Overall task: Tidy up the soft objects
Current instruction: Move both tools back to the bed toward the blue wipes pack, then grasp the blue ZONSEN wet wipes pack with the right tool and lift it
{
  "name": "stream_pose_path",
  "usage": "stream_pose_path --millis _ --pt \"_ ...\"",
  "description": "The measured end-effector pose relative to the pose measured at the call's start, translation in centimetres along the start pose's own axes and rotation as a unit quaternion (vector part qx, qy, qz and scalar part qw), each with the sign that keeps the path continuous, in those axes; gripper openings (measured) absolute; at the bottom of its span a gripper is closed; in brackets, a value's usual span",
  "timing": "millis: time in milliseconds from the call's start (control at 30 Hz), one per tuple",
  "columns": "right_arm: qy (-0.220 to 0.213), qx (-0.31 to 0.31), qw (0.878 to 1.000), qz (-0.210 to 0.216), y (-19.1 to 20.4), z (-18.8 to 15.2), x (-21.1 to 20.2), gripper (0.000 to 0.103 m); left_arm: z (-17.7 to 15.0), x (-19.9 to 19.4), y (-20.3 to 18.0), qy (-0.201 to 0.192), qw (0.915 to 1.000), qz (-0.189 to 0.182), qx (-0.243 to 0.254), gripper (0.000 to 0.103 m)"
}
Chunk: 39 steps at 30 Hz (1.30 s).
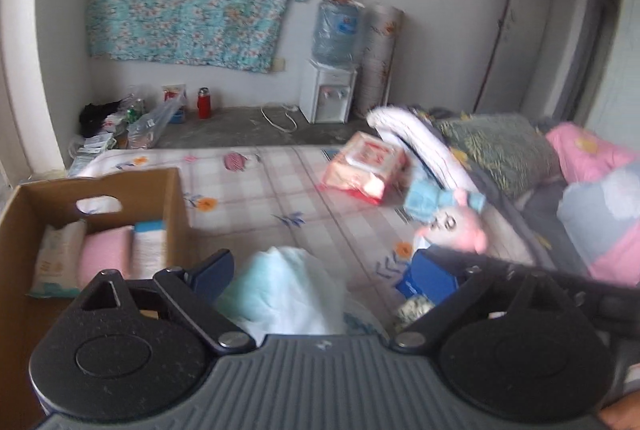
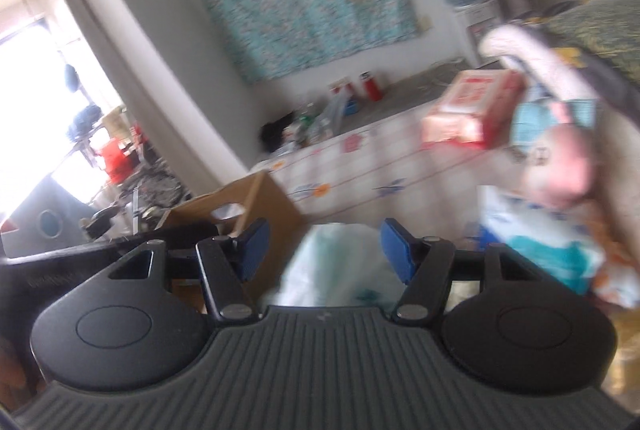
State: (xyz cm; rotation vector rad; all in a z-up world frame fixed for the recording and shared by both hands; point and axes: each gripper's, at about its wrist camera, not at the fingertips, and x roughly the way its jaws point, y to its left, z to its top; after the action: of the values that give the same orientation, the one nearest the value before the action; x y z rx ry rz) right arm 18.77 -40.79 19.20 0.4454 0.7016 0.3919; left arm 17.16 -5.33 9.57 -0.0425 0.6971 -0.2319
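Note:
A pale mint and white soft pack (image 1: 288, 290) lies low on the bed between the wide-apart fingers of my left gripper (image 1: 324, 262), which is open; its pads stand clear of the pack. The same pack (image 2: 340, 270) sits between the blue pads of my right gripper (image 2: 324, 238), also open, with a gap on the left side. A cardboard box (image 1: 176, 206) stands at left and holds a wipes pack, a pink towel (image 1: 106, 254) and a white pack. Farther on the bed lie a red and white pack (image 1: 364, 166) and a pink plush toy (image 1: 444, 214).
A checked sheet (image 1: 280, 190) covers the bed. Folded quilts and pillows (image 1: 500, 150) pile up at right. A blue and white pack (image 2: 540, 242) lies near the toy. A water dispenser (image 1: 328, 94), a red flask (image 1: 204, 102) and floor clutter stand along the far wall.

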Motion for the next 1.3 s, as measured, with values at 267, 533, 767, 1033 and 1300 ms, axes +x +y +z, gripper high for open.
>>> stream_pose_path --millis 267,533,767,1033,1300 --pt "-0.011 0.027 0.996 -0.087 -10.0 -2.2 -3.0 0.061 -2.9 6.0 -7.0 0.020 0.9996 -0.018 0.007 0.095" --pt "-0.005 0.017 0.992 -0.127 -14.4 -2.7 -2.7 0.061 -5.4 9.0 -10.7 0.009 0.9995 -0.018 0.024 0.085" --pt "0.009 -0.019 0.991 -0.131 -14.7 0.0 -1.1 0.061 -6.6 11.7 -10.9 0.024 0.9989 -0.011 0.038 0.068" --pt "0.077 -0.068 0.990 -0.099 -13.9 2.2 3.5 0.067 -8.2 14.2 -11.3 0.068 0.9963 -0.004 0.052 0.035" --pt "0.151 -0.133 0.972 -0.123 -13.2 2.2 9.5 0.067 -9.0 14.8 -10.5 0.086 0.9949 0.009 0.051 0.031"
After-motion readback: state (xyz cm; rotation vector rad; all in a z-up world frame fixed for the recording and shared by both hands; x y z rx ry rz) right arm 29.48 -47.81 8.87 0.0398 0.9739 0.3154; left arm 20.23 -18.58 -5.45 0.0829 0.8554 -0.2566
